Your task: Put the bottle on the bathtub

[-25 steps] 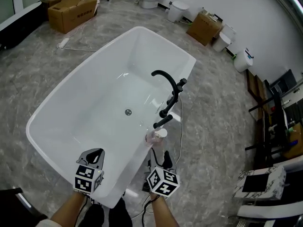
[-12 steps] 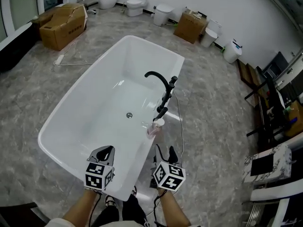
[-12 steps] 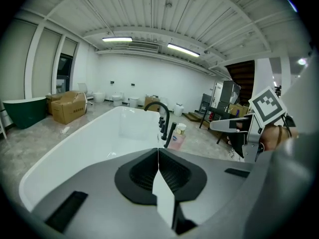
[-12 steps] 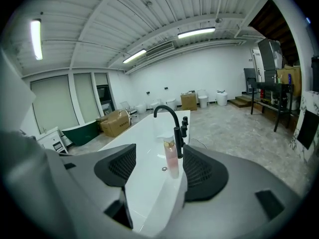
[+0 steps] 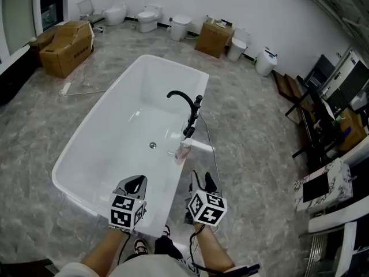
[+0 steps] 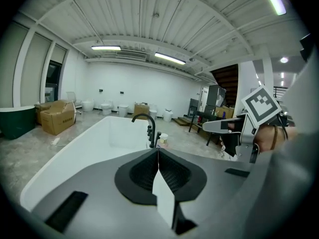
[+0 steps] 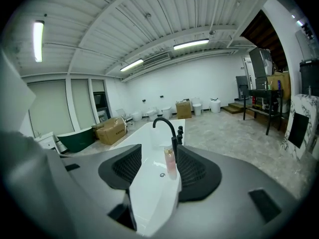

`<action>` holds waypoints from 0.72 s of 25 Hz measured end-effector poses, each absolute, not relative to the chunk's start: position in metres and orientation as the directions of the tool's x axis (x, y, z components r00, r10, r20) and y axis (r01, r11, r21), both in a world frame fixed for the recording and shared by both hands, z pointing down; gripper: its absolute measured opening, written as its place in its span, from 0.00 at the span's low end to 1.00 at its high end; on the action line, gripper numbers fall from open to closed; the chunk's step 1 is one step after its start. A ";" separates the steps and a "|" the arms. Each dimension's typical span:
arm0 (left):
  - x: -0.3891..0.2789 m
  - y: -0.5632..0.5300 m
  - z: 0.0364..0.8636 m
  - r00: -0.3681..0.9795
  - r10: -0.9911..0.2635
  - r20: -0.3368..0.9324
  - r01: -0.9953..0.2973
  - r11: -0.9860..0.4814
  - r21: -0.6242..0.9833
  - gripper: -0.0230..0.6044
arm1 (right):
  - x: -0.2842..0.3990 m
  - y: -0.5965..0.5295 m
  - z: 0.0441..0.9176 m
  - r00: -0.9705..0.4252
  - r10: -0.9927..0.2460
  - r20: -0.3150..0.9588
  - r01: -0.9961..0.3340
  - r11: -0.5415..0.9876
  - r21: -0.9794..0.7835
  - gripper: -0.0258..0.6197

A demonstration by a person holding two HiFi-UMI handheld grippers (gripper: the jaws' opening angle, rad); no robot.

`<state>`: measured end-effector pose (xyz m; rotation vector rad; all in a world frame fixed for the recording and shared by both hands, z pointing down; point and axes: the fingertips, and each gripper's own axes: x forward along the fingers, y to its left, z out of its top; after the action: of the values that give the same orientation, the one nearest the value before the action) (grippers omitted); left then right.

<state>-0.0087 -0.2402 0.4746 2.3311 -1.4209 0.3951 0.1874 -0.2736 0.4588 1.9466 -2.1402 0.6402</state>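
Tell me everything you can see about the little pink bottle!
The bottle is small and slim, with a pinkish body that looks see-through and a pale cap on top. It looks like plastic. It stands upright on the flat rim of the white bathtub, close beside the black faucet. It rests on the rim and nothing holds it.

This looks like a showroom or storeroom for bathroom fittings, not a home. A white freestanding bathtub (image 5: 109, 154) with a black faucet (image 5: 185, 105) stands alone in the middle of a wide grey marbled floor (image 5: 253, 131). Several toilets (image 5: 151, 16) line the far white wall, with cardboard boxes (image 5: 64, 46) nearby. A dark green tub (image 7: 75, 136) sits at the left.
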 end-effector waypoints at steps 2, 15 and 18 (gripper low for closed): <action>-0.006 -0.233 0.469 0.466 -0.782 0.413 -0.884 -0.431 0.182 0.06 | 0.187 -0.265 0.451 -0.117 -0.910 0.398 -0.982 0.045 -0.186 0.38; -0.007 -0.194 0.442 0.528 -0.775 0.347 -0.849 -0.488 0.201 0.06 | 0.182 -0.208 0.423 -0.062 -0.931 0.359 -0.986 0.000 -0.169 0.18; -0.009 -0.189 0.441 0.529 -0.774 0.348 -0.849 -0.488 0.204 0.06 | 0.185 -0.195 0.418 -0.047 -0.934 0.353 -0.986 -0.012 -0.164 0.16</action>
<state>-0.0093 -0.1888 0.4405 2.4229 -1.3413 0.2977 0.1848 -0.1954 0.4183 2.0664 -2.1040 0.5589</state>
